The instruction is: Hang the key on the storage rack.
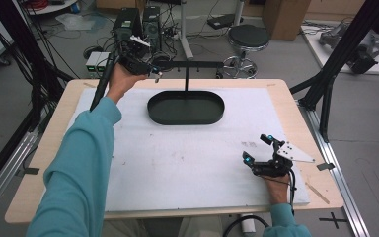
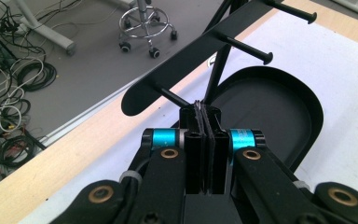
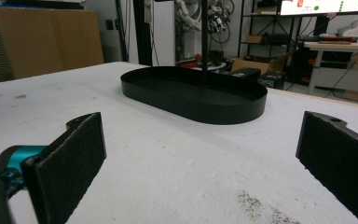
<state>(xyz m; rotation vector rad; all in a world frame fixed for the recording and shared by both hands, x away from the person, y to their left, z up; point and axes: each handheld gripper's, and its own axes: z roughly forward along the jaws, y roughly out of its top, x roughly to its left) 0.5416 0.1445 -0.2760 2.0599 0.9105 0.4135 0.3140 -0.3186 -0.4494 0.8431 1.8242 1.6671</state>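
A black oval tray (image 1: 150, 106) lies at the back middle of the white mat (image 1: 177, 168). From it rises a thin pole (image 1: 185, 81) that carries a flat black crossbar (image 1: 197, 64) with short pegs (image 2: 244, 47). My left gripper (image 1: 155, 73) is held up in the air by the crossbar's left end. Its jaws are pressed together (image 2: 200, 109) just below the bar's leftmost peg, and nothing clear shows between them. My right gripper (image 1: 257, 148) rests low on the mat at the front right. It is open (image 3: 200, 154), facing the tray (image 3: 242, 112), with nothing between its pads.
The mat covers a wooden table (image 1: 296, 108). Black frame struts (image 1: 325, 94) stand off its right edge and more at the left. Behind the table are a stool (image 1: 247, 37), computer towers (image 1: 128, 22), cables and a cardboard box (image 1: 286, 15).
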